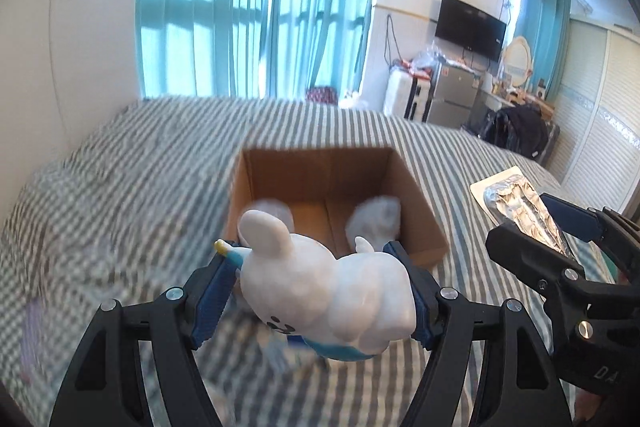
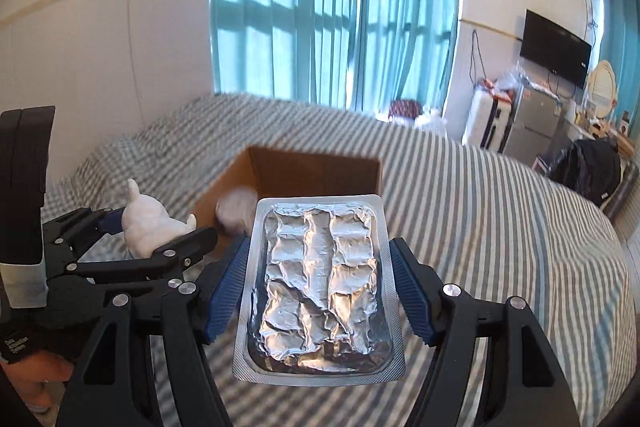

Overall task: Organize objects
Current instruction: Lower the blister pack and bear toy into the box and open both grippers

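My left gripper [image 1: 316, 287] is shut on a white rabbit figurine [image 1: 320, 291] with a blue base, held just in front of an open cardboard box [image 1: 420, 203] on the striped bed. Two pale round objects [image 1: 376, 219] lie inside the box. My right gripper [image 2: 316, 283] is shut on a silver foil blister pack [image 2: 320, 291], held above the bed in front of the box [image 2: 320, 171]. The left gripper with the figurine [image 2: 148, 219] shows at left in the right wrist view; the right gripper with the pack [image 1: 524, 211] shows at right in the left wrist view.
The bed [image 1: 120, 195] has a grey-and-white striped cover. Teal curtains [image 1: 256, 7] hang behind it. A wall TV [image 1: 470, 27], a small fridge [image 1: 452, 95], a white suitcase [image 1: 400, 95] and a dark backpack [image 1: 516, 131] stand at the far right.
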Motion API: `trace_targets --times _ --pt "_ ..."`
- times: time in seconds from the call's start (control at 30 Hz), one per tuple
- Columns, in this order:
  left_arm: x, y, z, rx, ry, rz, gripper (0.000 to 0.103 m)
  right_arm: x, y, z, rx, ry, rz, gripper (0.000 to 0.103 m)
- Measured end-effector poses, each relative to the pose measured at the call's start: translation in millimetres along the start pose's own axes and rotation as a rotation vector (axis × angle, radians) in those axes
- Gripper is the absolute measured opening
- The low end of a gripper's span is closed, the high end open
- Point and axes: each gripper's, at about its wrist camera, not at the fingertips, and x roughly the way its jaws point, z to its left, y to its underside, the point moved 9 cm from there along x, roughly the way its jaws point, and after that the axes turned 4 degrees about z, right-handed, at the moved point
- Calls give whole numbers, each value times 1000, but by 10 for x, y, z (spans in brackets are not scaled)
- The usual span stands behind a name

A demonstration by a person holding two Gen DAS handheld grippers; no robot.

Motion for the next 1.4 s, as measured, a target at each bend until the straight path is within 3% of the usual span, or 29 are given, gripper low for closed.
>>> trace_targets --times 0.17,0.4,0.63,0.83,0.93,1.07,1.4 --pt "314 -413 81 -3 -15 -21 75 299 -421 -96 11 -21 -31 69" --pt "846 -662 119 8 -24 -3 75 878 -801 -186 28 -41 -40 69" --pt "1345 -540 133 42 -33 66 75 1498 -800 -267 67 -70 8 69" --pt "1593 -350 164 49 -37 140 75 1757 -669 -372 106 -75 42 70" --pt "1580 -327 153 55 -41 153 79 1736 -670 -415 131 -96 34 76" --pt "1433 -408 131 58 -64 117 97 1562 -716 -442 144 -87 -4 88" --pt "597 -722 137 52 -90 7 100 712 -970 -357 121 -54 -90 89"
